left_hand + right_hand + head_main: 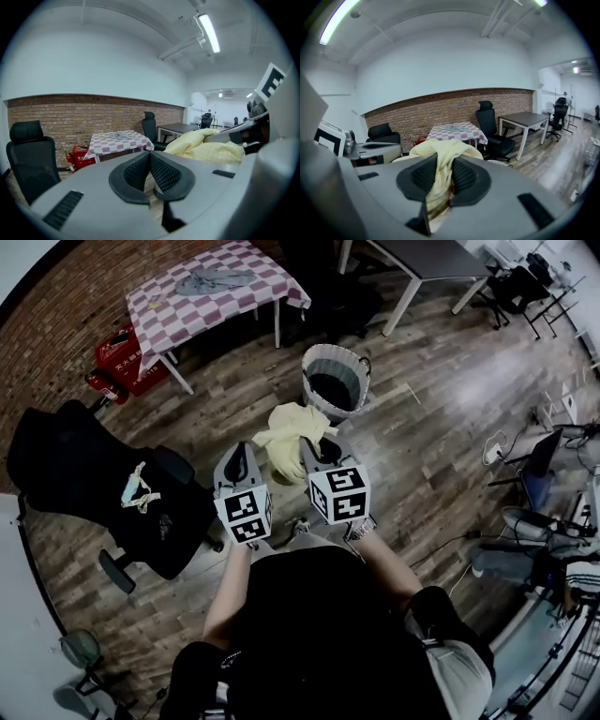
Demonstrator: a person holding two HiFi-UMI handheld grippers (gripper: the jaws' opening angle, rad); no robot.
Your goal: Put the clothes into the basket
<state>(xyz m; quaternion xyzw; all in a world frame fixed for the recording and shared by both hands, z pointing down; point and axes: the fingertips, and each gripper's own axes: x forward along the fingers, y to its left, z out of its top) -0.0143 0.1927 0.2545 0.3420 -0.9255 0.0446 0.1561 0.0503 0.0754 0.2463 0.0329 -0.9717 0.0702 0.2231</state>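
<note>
A pale yellow garment (284, 434) hangs bunched in front of me, and my right gripper (315, 450) is shut on it. In the right gripper view the cloth (439, 152) is pinched between the black pads (464, 176) and spills over them. My left gripper (238, 454) is beside it on the left, shut with nothing between its pads (161, 173); the yellow garment (206, 146) shows to its right. The woven basket (310, 367) stands on the wood floor just beyond the garment, with a dark inside.
A checkered table (187, 315) at the far left carries a grey garment (214, 279). A black office chair (84, 474) with a light item (138, 489) stands left. Red boxes (120, 357) sit by the brick wall. A grey desk (427, 257) is beyond; cables and gear (534, 465) lie at right.
</note>
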